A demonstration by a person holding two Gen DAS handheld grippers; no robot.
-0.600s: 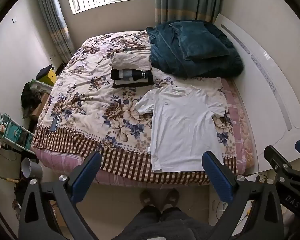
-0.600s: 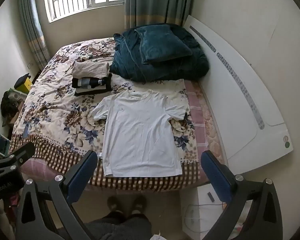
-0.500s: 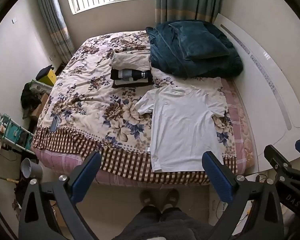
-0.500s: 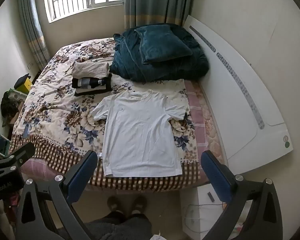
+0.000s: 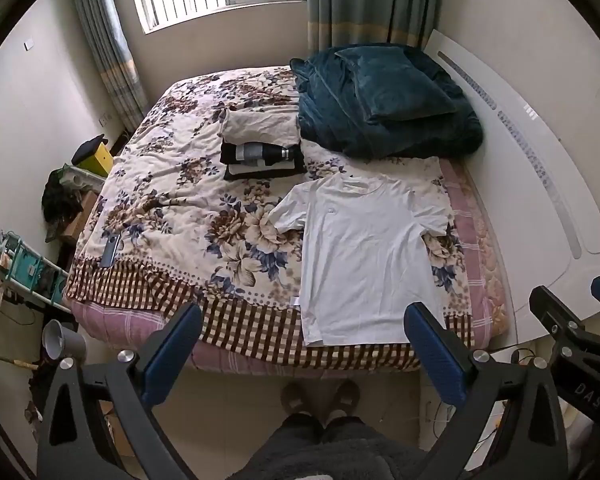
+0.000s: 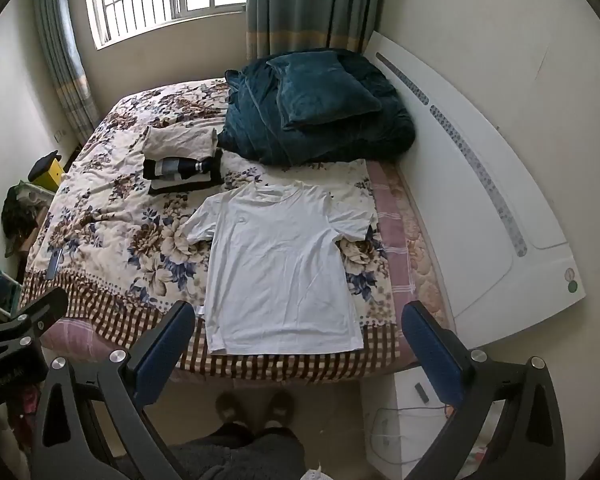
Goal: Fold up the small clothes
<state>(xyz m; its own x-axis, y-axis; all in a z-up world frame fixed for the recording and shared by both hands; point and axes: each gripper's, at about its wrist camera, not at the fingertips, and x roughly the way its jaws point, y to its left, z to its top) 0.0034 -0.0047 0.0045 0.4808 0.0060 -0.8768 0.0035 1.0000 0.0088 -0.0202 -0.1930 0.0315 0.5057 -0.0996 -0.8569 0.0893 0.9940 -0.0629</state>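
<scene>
A white T-shirt [image 5: 364, 256] lies flat, face up, on the floral bedspread [image 5: 188, 216], its hem at the near edge of the bed; it also shows in the right wrist view [image 6: 276, 268]. My left gripper [image 5: 304, 336] is open and empty, held high above the floor in front of the bed. My right gripper [image 6: 296, 332] is open and empty, also short of the bed, with the shirt's hem between its fingers in view. A stack of folded clothes [image 5: 260, 148] sits farther back on the bed.
A dark teal duvet and pillow [image 5: 384, 108] are piled at the head of the bed by the white headboard [image 5: 540, 184]. A phone [image 5: 110, 250] lies near the bed's left front corner. A cluttered shelf [image 5: 24, 272] stands left. The person's feet [image 5: 320, 396] are below.
</scene>
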